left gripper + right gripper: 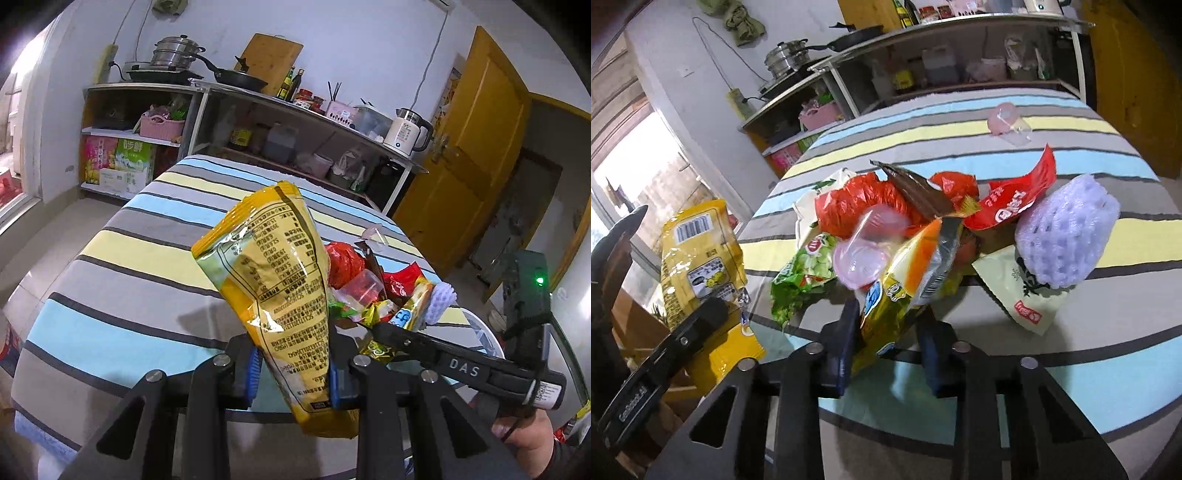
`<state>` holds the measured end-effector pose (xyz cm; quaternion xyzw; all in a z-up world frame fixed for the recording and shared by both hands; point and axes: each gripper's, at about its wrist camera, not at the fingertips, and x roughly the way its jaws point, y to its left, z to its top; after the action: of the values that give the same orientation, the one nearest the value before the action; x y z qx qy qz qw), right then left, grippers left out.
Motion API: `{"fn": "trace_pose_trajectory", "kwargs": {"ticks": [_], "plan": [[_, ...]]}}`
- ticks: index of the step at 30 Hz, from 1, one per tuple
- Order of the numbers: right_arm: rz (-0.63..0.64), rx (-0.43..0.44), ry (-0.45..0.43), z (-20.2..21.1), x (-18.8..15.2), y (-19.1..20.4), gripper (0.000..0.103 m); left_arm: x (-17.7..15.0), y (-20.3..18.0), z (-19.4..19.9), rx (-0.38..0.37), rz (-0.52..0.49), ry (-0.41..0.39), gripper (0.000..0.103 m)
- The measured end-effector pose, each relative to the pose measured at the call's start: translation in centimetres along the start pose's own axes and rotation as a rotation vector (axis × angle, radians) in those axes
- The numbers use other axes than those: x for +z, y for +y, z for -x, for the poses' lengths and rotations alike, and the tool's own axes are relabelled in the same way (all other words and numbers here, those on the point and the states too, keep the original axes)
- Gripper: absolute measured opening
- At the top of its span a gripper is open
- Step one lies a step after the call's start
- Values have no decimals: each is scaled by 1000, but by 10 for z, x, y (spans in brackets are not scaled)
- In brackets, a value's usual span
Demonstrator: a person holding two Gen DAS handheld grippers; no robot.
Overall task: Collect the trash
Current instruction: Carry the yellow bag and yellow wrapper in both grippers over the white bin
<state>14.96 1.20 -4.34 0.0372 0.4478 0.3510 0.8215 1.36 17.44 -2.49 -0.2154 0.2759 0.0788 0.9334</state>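
My left gripper [293,373] is shut on a large yellow snack bag [277,280] and holds it upright above the striped tablecloth [122,280]. The same bag shows at the left of the right wrist view [701,258]. My right gripper [886,343] is shut on a yellow and orange snack wrapper [905,280] at the near edge of a trash pile. The pile holds a red plastic bag [857,206], a brown wrapper [919,192], a red wrapper [1015,203], a green wrapper [801,273], a pink cup [860,262], a purple foam net [1067,236] and a pale paper sachet [1027,299].
A clear pink cup [1008,120] lies alone farther back on the table. Behind the table stands a metal shelf [295,122] with pots, a pan, bottles and a white kettle [406,133]. A yellow door [472,155] is at the right.
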Motion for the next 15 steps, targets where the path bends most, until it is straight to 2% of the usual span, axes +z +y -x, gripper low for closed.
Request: {"fn": "trace_pose_trajectory", "kwargs": {"ticks": [8,15], "plan": [[38,-2,-61,31,-9,-5,22,-2,-25,6,-23,-53,-4,28],[5,-29,-132,70,-14,-37,22,-4,-69,0,-84,-129,14,28]]}}
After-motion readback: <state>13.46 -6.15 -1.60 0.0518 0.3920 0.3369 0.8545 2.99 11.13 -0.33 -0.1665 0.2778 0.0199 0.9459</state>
